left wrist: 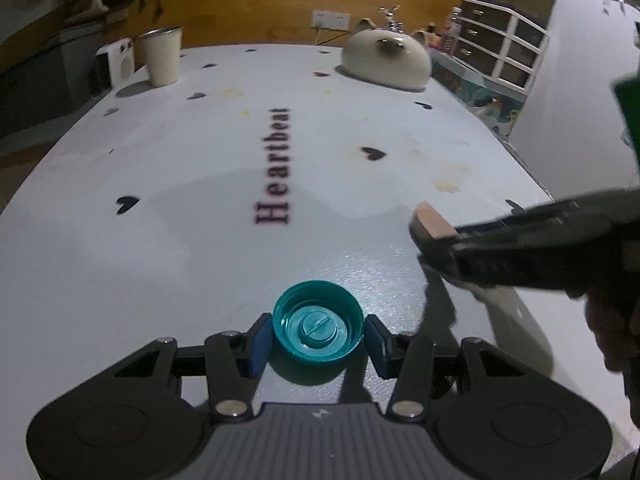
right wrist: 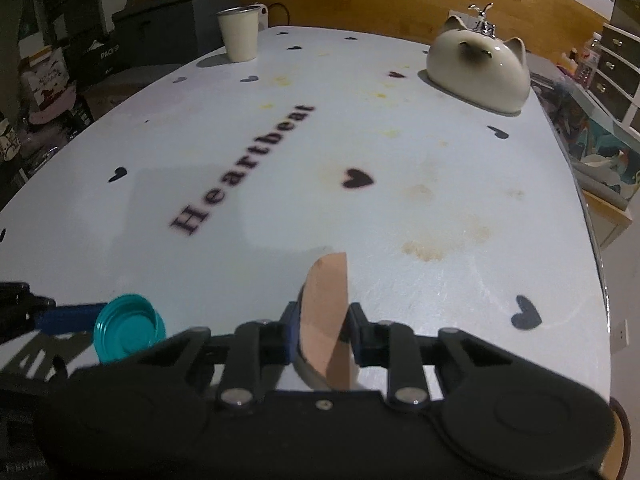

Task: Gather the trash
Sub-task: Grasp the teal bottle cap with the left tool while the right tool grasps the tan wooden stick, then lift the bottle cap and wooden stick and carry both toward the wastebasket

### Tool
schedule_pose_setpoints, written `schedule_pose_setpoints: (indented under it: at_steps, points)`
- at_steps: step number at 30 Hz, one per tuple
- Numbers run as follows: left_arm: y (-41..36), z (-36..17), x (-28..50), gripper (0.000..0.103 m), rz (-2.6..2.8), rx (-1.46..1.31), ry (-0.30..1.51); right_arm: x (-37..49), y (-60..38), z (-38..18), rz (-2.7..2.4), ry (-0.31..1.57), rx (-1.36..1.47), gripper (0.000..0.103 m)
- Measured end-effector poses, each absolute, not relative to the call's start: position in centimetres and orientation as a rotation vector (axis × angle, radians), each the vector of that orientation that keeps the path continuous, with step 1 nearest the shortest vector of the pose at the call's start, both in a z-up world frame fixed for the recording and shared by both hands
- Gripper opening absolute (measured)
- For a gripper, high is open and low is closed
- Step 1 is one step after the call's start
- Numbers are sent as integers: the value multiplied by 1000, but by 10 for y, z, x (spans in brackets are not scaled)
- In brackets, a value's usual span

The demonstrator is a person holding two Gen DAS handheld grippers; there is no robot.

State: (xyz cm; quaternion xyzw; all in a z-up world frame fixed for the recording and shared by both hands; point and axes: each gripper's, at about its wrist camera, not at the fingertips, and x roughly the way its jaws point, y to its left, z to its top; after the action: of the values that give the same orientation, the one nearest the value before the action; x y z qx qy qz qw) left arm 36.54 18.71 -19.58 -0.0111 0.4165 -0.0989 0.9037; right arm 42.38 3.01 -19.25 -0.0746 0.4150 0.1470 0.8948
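Teal bottle cap (left wrist: 318,326) clamped in left gripper (left wrist: 318,338); right gripper (right wrist: 324,334) pinches pinkish scrap (right wrist: 326,320).

On my tablecloth (left wrist: 224,168) I read one word, "Heartbeat" (left wrist: 276,166), in dark serif letters down the middle of the white cloth; it shows in both my views; on a dark box (right wrist: 102,54) off the table's left, seen from my right tongs, pale letters start "PACE" and the rest is too blurred; nothing else I can read
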Motion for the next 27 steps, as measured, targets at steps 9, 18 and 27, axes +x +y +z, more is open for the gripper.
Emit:
schedule_pose_setpoints:
  at_steps: [9, 18, 27]
  points:
    - [197, -188, 350, 50, -144, -107, 901, 384, 21, -188, 312, 913, -107, 26]
    - [193, -166, 320, 50, -128, -104, 898, 343, 11, -169, 309, 917, -90, 26]
    - [186, -135, 286, 50, -128, -96, 850, 303, -6, -139, 261, 869, -65, 26]
